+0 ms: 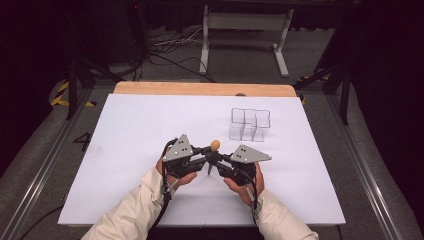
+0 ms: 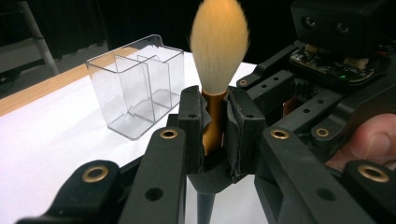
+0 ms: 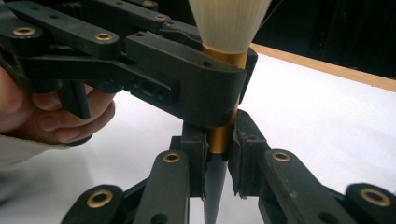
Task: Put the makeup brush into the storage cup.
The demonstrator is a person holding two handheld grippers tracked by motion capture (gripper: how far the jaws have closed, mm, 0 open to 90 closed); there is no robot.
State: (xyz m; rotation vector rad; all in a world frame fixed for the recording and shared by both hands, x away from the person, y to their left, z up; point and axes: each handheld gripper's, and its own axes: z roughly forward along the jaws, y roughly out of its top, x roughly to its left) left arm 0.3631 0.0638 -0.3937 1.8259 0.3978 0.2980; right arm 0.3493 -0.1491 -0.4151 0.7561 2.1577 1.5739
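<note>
A makeup brush (image 1: 215, 145) with a tan bristle head (image 2: 218, 46), gold ferrule and dark handle stands upright above the white table, bristles up. My left gripper (image 1: 205, 152) is shut on its gold ferrule (image 2: 214, 123). My right gripper (image 1: 214, 161) is shut on the brush lower down, where the ferrule meets the handle (image 3: 219, 140). The two grippers meet nose to nose at the brush, the left one's jaws (image 3: 187, 79) lying just above the right one's. The handle's tip (image 1: 209, 172) points down at the sheet.
A clear plastic organizer (image 1: 250, 124) with several compartments stands empty at the back right of the white sheet (image 1: 140, 130). A wooden table edge (image 1: 200, 89) runs along the far side. Beyond lie a dark floor, cables and a white frame (image 1: 245, 30).
</note>
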